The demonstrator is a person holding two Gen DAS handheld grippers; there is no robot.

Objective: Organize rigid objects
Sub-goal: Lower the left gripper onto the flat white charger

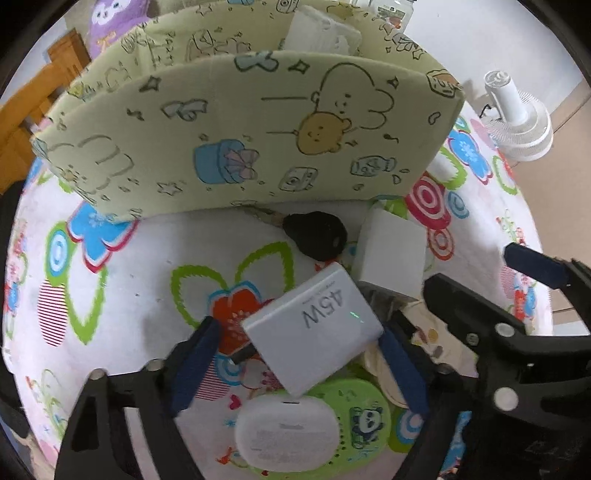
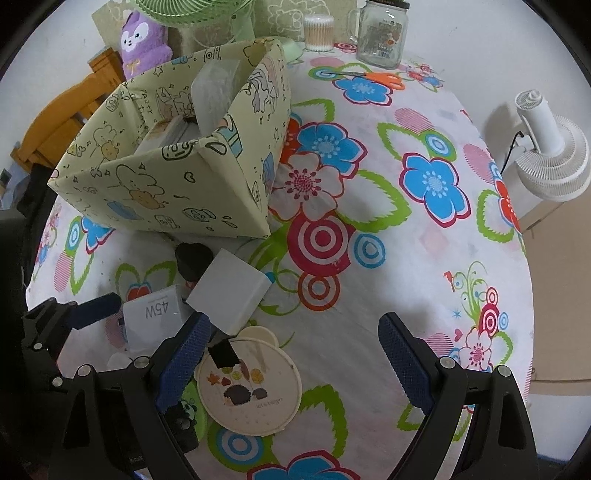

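Observation:
A white 45W charger [image 1: 314, 328] lies between the fingers of my left gripper [image 1: 299, 354], which is open around it. Just beyond it sit a black car key [image 1: 317, 236] and a white cube adapter [image 1: 391, 254]. A white earbud case [image 1: 288, 432] rests on a green panda disc [image 1: 362, 410] below. The cream cartoon storage box [image 1: 240, 129] stands behind. In the right wrist view, my right gripper [image 2: 291, 362] is open and empty above a round cream hedgehog disc [image 2: 251, 384], next to the charger [image 2: 155, 317], the adapter [image 2: 229, 291] and the box [image 2: 177, 162].
The table has a floral cloth [image 2: 406, 258]. A white fan [image 2: 550, 151] stands off its right edge. Orange scissors [image 2: 376, 79], a glass jar [image 2: 382, 33], a cotton swab tub [image 2: 318, 31] and a purple plush [image 2: 142, 40] are at the far side.

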